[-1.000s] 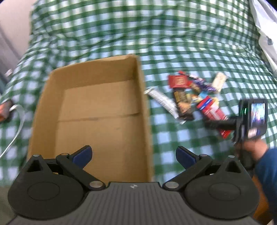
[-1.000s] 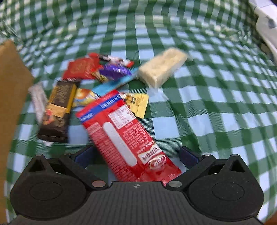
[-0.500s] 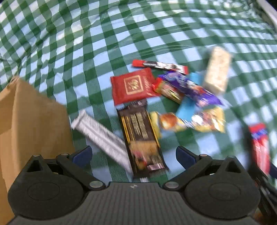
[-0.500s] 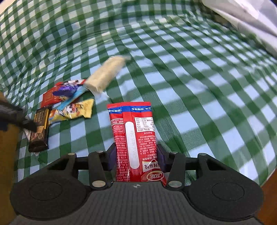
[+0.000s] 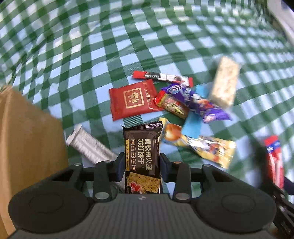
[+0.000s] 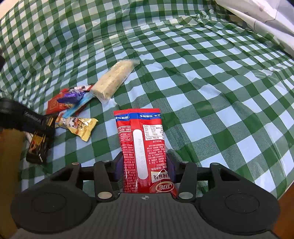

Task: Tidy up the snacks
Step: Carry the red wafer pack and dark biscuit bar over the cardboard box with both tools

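Note:
A pile of snacks lies on the green checked cloth (image 5: 128,36). My left gripper (image 5: 142,165) points steeply down at the pile, and its jaws are closing on a dark brown cracker packet (image 5: 142,147); the blue pads touch both long edges. The same packet (image 6: 37,147) shows at the left of the right wrist view. My right gripper (image 6: 145,165) is shut on a long red packet (image 6: 143,139), which sticks out forward above the cloth. That red packet (image 5: 273,161) also appears at the right edge of the left wrist view.
A cardboard box (image 5: 27,137) stands just left of the pile. Loose snacks include a silver stick (image 5: 90,147), a red square packet (image 5: 133,99), a coffee stick (image 5: 161,77), a purple wrapper (image 5: 198,103), a yellow packet (image 5: 200,145) and a pale bar (image 5: 224,86). White plastic (image 6: 266,16) lies far right.
The left gripper swung from over the box to the snack pile, came down, and its jaws closed around the dark packet. The right jaws closed on the red packet and turned it away from the pile.

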`<state>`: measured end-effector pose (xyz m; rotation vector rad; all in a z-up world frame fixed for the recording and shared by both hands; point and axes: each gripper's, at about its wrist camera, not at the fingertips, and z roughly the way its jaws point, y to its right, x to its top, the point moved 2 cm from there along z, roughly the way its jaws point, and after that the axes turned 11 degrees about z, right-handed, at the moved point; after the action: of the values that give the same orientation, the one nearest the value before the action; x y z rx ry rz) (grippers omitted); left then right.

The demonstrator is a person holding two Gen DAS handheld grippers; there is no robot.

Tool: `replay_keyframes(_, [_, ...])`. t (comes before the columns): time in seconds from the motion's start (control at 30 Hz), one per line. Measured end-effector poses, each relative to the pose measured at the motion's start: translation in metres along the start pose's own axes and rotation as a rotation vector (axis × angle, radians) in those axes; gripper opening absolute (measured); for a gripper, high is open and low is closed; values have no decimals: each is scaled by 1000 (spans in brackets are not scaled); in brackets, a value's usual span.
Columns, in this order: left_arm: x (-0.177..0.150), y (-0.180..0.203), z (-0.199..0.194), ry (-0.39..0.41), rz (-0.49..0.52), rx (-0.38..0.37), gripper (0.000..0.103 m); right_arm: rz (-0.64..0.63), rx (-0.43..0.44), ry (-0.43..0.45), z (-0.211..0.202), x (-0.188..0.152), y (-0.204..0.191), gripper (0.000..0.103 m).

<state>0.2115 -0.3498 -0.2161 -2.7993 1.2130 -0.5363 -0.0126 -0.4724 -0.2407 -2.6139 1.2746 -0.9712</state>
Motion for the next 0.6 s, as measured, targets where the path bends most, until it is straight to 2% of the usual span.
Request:
replay_keyframes(0.17, [-34,3,-75,120,-8,-37,43,16,23,62,-30,3,-5,49])
replay_keyframes(0.3, [-74,2,-131,171,-17,-60,43,14,65,87,-63,-5,-19,49])
replay_keyframes(0.43, [-120,-6,-180,193,-22,-65,43,-48,157,39,-96,-31,-47,49])
replay_keyframes(0.6, [-182,-29,-225,192,-45,16,43,-129,285,-11,-144,-73,-85,49])
